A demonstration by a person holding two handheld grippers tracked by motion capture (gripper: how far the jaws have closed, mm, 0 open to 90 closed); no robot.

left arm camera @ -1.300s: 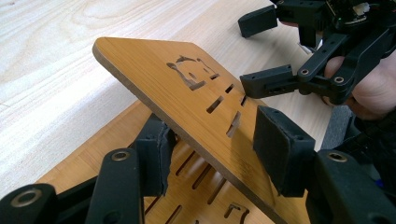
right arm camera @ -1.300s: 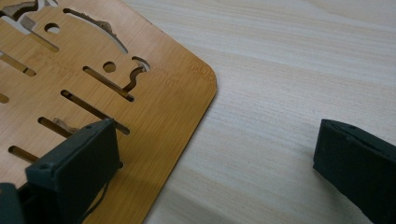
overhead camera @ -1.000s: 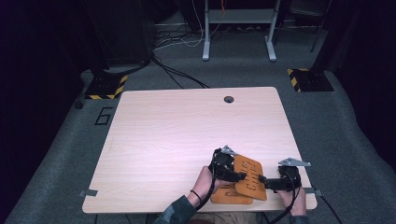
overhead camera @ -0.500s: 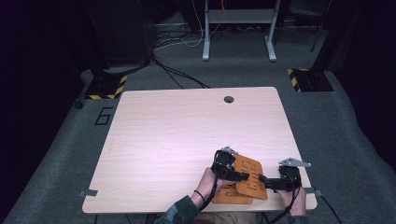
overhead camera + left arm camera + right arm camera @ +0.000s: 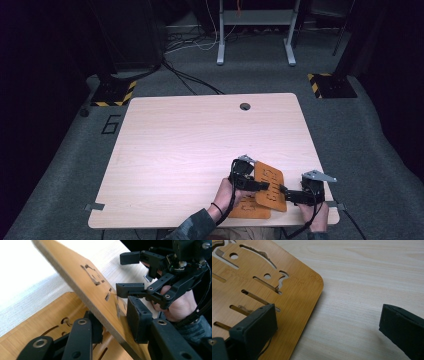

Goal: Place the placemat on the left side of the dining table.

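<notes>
Two thin orange-brown wooden boards with cut-out slots lie near the table's front right. One board [image 5: 249,209] lies flat [image 5: 37,322]. The other board [image 5: 272,184] is tilted up over it, and my left gripper [image 5: 260,186] is shut on its edge [image 5: 116,325], one pad on each face of the tilted board [image 5: 82,282]. My right gripper [image 5: 286,192] comes in from the right and stands open [image 5: 126,273]. In the right gripper view its left jaw sits over a rounded corner of a slotted board [image 5: 294,290], its right jaw over bare tabletop, and the right gripper [image 5: 329,327] holds nothing.
The pale wooden table [image 5: 190,145] has a round cable hole [image 5: 244,106] at its far edge. The boards sit close to the front edge. Beyond the table, on the grey carpet, are cables, a desk frame [image 5: 255,30] and yellow-black striped bases [image 5: 115,92].
Little has changed. The left gripper keeps the board tilted up. The right gripper has edged slightly left toward the board.
</notes>
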